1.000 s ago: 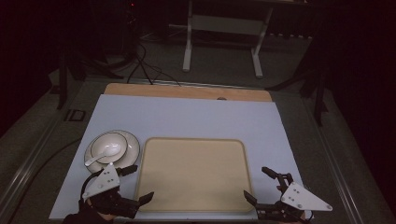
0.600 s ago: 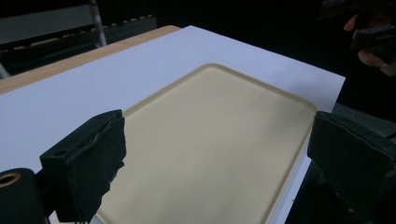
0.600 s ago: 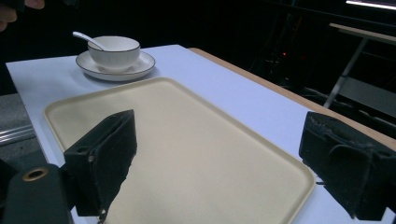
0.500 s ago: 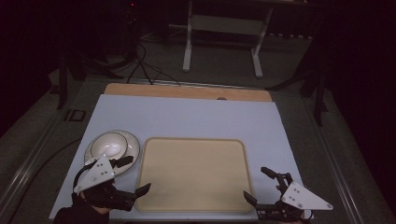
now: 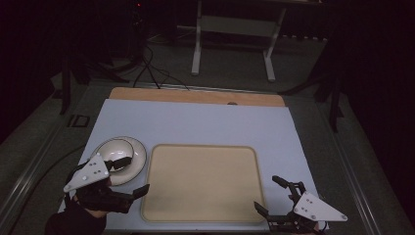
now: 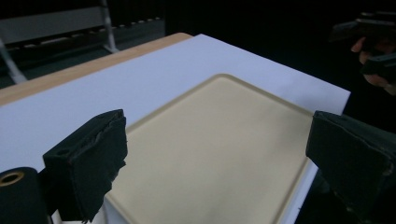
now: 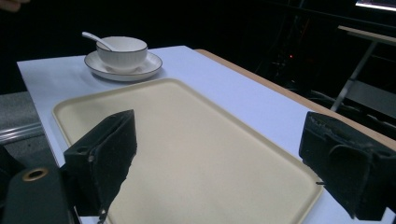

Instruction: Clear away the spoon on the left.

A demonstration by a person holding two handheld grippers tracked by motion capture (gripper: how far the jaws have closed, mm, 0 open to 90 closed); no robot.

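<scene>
Bowl set: a white bowl (image 7: pixel 122 52) with a dark rim stands on a matching saucer (image 7: pixel 145 68) at the near left of the worktop (image 5: pixel 205 122), just left of the tray; a white spoon (image 7: pixel 95 40) leans in the bowl with its handle out over the rim.
Tray: a beige tray (image 5: pixel 203 181) lies flat and bare at the middle of the near edge, close beside the saucer but not under it.
Left gripper: the left gripper (image 5: pixel 128 177) hangs right at the saucer's near edge, jaws spread wide and holding nothing; its own view looks across the tray toward the other hand.
Right gripper: the right gripper (image 5: pixel 268 194) waits off the tray's near right corner, jaws also wide apart and empty.
Step in hand: judging by the layout, the left gripper is lining up on the bowl set, likely to bring it onto the tray.
How to do it well: turn the jaws toward the saucer, come in low and level, and pinch the rim on the side away from the spoon handle; lift evenly so that bowl and spoon do not slide.
Risk: a tilted lift could tip the spoon out or shift the bowl on the saucer.
Change from earlier: the left gripper has pulled toward the near left and swung round, uncovering more of the saucer; the right gripper has barely stirred, and bowl set and tray lie as before.
</scene>
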